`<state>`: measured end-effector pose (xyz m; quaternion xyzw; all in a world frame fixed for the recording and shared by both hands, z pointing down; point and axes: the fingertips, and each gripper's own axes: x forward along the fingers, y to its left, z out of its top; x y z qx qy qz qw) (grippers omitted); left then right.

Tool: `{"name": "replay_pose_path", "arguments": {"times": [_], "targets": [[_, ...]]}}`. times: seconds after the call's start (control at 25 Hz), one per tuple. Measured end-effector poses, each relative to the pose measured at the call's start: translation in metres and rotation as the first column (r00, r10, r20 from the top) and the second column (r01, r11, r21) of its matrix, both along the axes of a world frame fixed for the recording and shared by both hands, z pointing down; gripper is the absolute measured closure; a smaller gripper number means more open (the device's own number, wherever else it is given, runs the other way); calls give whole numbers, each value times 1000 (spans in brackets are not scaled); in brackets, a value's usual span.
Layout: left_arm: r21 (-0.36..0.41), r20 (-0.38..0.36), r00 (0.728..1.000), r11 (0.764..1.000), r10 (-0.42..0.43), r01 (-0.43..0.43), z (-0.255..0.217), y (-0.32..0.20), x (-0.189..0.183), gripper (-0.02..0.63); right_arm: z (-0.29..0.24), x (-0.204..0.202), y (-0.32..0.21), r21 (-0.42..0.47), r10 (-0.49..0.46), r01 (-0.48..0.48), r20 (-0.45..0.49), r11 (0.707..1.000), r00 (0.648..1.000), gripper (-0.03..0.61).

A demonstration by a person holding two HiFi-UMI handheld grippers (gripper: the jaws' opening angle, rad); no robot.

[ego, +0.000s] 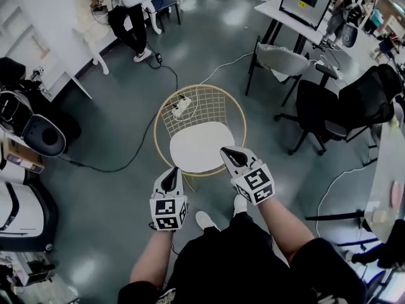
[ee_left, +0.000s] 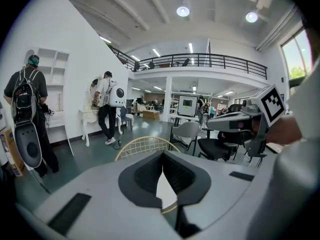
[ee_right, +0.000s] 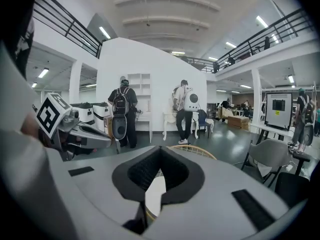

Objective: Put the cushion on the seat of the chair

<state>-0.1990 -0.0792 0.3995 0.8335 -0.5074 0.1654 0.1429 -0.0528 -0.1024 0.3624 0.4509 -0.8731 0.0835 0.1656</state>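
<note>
Jaws of the left gripper (ego: 171, 173) and the right gripper (ego: 228, 152) are clenched shut on nothing, side by side over the near edge of the white cushion (ego: 201, 145). This cushion lies flat on the seat of the gold wire chair (ego: 209, 103), which stands on the grey floor (ego: 114, 189).
</note>
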Motion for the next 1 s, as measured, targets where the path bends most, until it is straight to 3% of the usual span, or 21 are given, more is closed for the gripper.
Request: {"name": "replay_pose_path", "arguments": {"times": [0.28, 1.0], "targets": [[13, 22, 999, 999, 35, -35, -9, 40, 20, 597, -2, 7, 44, -9, -29, 29, 18, 1000, 999, 566], [-2, 2, 998, 998, -67, 67, -14, 162, 112, 597, 3, 75, 159, -48, -183, 185, 46, 982, 982, 566]]}}
